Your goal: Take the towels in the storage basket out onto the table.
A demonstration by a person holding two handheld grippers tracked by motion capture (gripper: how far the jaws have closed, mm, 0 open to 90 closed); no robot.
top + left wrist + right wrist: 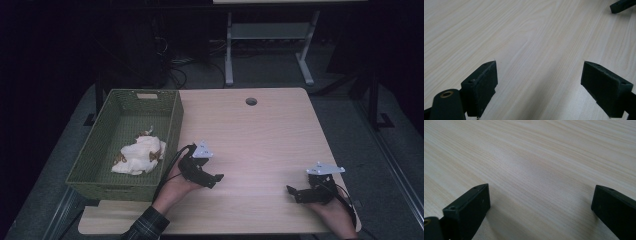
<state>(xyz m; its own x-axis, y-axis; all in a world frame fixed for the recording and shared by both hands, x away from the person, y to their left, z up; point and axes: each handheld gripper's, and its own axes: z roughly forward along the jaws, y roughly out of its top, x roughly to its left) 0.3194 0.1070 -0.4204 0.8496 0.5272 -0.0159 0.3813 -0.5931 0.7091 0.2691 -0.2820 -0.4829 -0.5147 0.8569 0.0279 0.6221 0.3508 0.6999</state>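
Observation:
On the light wooden table (260, 135), my left gripper (216, 180) lies low near the front, just right of a green woven basket (175, 125). Its jaws are open and point right. In the left gripper view that gripper (540, 67) spreads wide over bare wood with nothing between the jaws, and a black tip of the right gripper (621, 6) pokes in at the top right. My right gripper (293, 194) rests at the front right, pointing left. Its own view shows the right gripper (541, 188) open over bare wood too. A crumpled white and brown cloth item (140, 156) lies inside the basket.
The basket stands on the table's left edge and overhangs it. A round cable hole (251, 101) sits near the far edge. Beyond the table, a grey desk frame (229, 55) and cables stand on the dark floor.

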